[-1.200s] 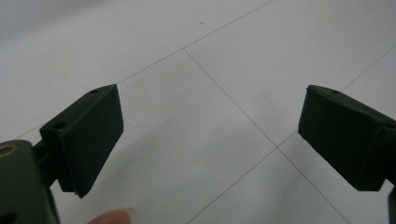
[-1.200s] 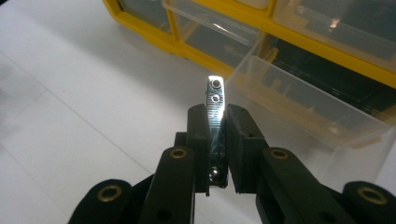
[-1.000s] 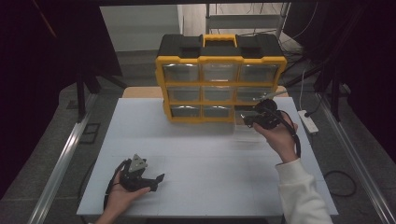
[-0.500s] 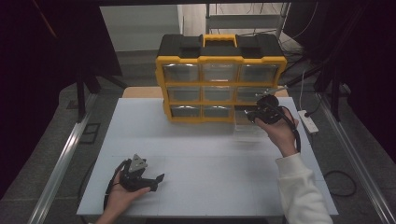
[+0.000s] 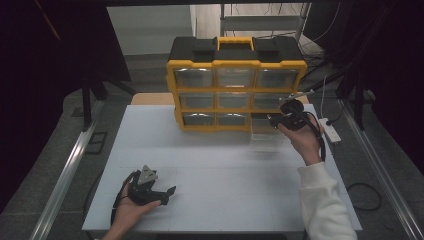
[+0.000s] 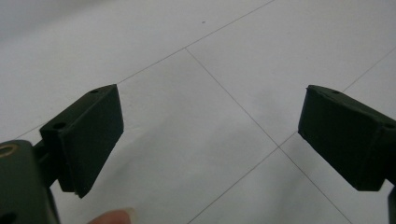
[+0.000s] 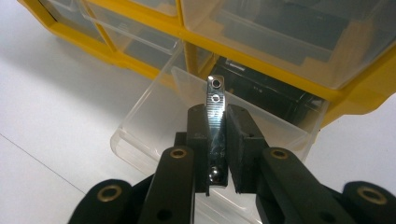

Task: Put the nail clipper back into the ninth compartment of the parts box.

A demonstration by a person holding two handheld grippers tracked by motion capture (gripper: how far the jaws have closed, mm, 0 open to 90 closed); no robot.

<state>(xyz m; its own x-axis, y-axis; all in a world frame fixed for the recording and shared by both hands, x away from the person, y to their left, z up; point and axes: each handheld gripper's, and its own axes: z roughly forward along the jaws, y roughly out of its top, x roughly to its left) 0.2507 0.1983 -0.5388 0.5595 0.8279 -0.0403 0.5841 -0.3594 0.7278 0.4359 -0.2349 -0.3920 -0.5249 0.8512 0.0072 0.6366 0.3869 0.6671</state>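
We hold a slim metal strip [image 7: 215, 122] clamped in our right gripper [image 7: 217, 140], just above the clear drawer [image 7: 154, 126] pulled out of the yellow organizer [image 5: 235, 90]; tilted, it could miss the drawer. Our left gripper [image 6: 210, 135] rests spread and empty, well apart from the organizer

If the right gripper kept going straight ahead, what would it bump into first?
Probably the pulled-out clear drawer of the yellow organizer. The right gripper, clamping a metal strip, points into it; depth is hard to judge.
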